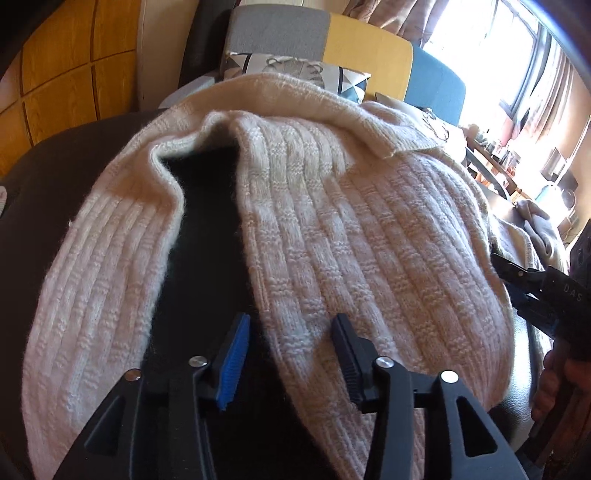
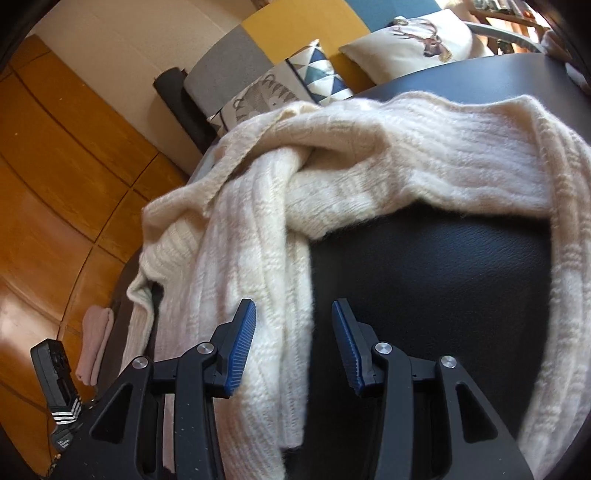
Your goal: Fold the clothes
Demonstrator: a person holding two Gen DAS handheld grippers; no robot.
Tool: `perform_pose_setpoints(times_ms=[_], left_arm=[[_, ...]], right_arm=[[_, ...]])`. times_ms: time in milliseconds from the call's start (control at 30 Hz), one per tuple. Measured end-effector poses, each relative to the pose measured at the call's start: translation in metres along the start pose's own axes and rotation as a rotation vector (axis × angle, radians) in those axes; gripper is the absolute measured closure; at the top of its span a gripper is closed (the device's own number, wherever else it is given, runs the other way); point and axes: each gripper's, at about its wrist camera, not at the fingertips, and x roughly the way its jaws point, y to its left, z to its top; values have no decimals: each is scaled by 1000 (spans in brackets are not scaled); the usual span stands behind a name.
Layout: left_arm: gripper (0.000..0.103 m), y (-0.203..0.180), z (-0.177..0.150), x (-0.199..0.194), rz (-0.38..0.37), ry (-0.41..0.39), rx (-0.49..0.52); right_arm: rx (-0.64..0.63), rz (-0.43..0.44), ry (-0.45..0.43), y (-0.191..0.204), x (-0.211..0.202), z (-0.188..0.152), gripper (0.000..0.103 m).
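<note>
Between the spread fingers of left gripper (image 1: 290,354): edge of cream knit sweater (image 1: 369,236) over black table (image 1: 207,258), nothing pinched. Right gripper (image 2: 293,345) also released, holding nothing; sweater sleeve under its left finger, bare table ahead. Patterned cushion (image 2: 280,92) far beyond.

Patterned cushions (image 2: 280,88) lean against a grey, yellow and blue sofa back (image 2: 295,29) beside wooden flooring (image 2: 66,192).
</note>
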Motion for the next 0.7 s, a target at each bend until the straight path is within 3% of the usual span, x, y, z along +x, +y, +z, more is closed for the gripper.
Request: perform_pose_setpoints(times_ms=[133,167,267,333,500,567,700], left_arm=[[48,-7,3,2,8,10,46],[54,-5,7,1,-10,19,47],[92,7,18,0,-86,57,9],[93,20,23,3,-165,94,-71],[94,36,23,-6,-187,65,-141],[94,42,24,-9,-191,55,-155],[93,44,31,3,-211,66,-186]], right_arm=[[20,32,-1,3,4,-4,57],[33,46,1,3,5,-5,56],[102,85,-9,-6,3,-5,56],[155,109,-19,-14,-1,-4,57],[218,102,-18,-32,-11,0,68],[184,81,5,-33,-9,0,80],[73,56,54,-17,1,-2,81]])
